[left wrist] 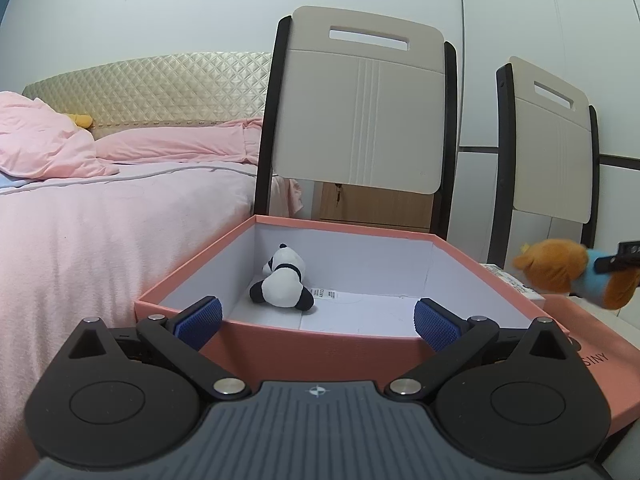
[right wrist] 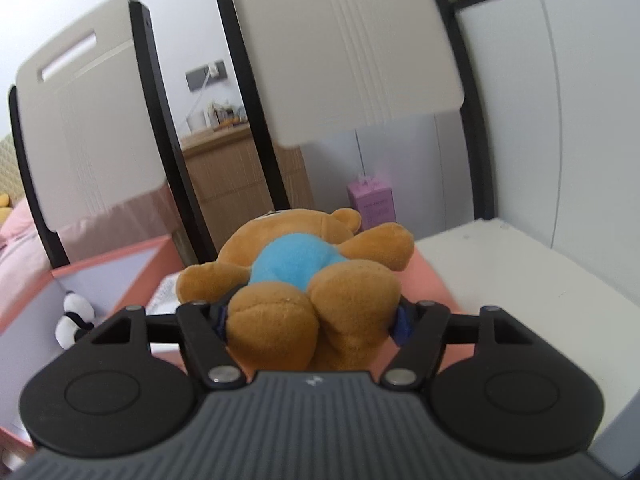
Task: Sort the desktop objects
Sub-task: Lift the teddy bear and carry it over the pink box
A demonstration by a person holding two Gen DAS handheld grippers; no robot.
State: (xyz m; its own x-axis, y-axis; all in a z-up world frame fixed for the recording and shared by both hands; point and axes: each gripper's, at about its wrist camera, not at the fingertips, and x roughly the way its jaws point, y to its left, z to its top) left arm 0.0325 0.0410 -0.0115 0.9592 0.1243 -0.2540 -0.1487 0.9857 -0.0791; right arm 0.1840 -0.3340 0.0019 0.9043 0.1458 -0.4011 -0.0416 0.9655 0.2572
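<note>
An open pink box (left wrist: 344, 338) with a white inside holds a small panda plush (left wrist: 282, 282) lying toward its back left. My left gripper (left wrist: 318, 318) stands open at the box's near wall with nothing between its blue pads. A brown teddy bear in a blue shirt (right wrist: 308, 280) is lifted off the table, legs toward the camera, with my right gripper (right wrist: 312, 320) shut on its lower body. In the left wrist view the bear (left wrist: 572, 274) hangs at the far right, above the box lid (left wrist: 592, 364). The panda (right wrist: 76, 318) and box (right wrist: 104, 264) show at the left.
Two folding chairs (left wrist: 360, 120) (left wrist: 552, 148) stand behind the table. A bed with pink bedding (left wrist: 100, 208) lies to the left. A white table surface (right wrist: 520, 280) extends to the right, with a purple carton (right wrist: 370, 202) beyond it and a wooden cabinet (right wrist: 236, 184) behind the chairs.
</note>
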